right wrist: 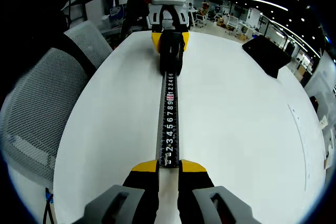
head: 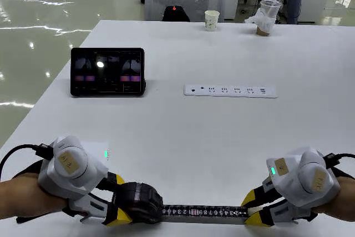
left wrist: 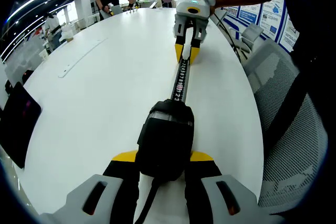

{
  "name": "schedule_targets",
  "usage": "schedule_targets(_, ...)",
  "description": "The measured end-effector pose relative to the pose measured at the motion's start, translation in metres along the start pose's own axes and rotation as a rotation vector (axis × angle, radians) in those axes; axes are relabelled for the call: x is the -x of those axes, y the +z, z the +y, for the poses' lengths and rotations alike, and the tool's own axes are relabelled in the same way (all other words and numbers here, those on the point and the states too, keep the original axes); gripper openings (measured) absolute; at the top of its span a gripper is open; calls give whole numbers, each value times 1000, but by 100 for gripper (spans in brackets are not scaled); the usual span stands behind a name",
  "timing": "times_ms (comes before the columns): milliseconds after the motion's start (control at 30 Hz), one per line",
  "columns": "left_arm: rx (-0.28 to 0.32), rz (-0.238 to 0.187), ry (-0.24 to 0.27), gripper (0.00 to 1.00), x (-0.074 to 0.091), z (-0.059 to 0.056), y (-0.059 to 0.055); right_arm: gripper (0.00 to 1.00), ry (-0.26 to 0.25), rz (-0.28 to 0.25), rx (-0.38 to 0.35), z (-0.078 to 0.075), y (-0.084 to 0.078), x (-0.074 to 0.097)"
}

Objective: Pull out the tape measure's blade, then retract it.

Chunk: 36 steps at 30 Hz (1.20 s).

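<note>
Two tools | left tool point(head: 119, 199) clamps tape measure point(left wrist: 167, 137) | right tool point(head: 252, 208) pinches blade point(head: 202, 212) end | numerals 2–9 legible

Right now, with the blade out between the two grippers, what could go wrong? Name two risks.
1. The right gripper pinches only the very end of the blade. If that grip slips, the blade may whip back into the case.
2. The left gripper clamps the case by its sides. A harder pull along the blade could twist or drag the case out of the jaws.
</note>
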<state>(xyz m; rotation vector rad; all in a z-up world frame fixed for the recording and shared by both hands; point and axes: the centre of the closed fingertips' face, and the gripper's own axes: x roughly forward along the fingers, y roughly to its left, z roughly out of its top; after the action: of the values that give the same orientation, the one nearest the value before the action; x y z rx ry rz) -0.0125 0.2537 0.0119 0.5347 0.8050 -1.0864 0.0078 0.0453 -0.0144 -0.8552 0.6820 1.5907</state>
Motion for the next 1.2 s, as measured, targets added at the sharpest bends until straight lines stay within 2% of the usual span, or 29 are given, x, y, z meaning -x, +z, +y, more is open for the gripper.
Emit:
schedule_targets(367,0,3,0,27,0,0,0,9,-9,14,-12,2,-13,9)
schedule_targets(933,2,10,1,27,0,0,0,9,-39,42,-58,3,-44,31)
schedule_targets(1200,3,11,0,27,0,0,0,9,-50,41,-77,3,-50,34)
